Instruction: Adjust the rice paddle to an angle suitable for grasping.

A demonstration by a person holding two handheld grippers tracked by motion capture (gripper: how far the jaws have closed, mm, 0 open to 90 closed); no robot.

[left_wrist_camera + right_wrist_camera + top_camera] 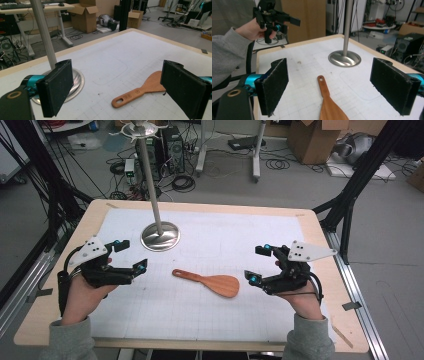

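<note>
High view overhead, facing forward-down; both gripper views low, near mat, share spatula (140, 92) (opposite sides)

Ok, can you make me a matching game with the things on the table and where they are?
Things:
1. wooden spatula
2. metal stand
3. left gripper
4. right gripper

Places or states:
A. upright, at the far left of the mat
B. open, right of the spatula
C. flat, mid-table
D. open, left of the spatula

Pairs: 1-C, 2-A, 3-D, 4-B

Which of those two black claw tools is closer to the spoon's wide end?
The right gripper: the wooden spatula's broad blade points toward it, while the thin handle points toward the left gripper.
</note>
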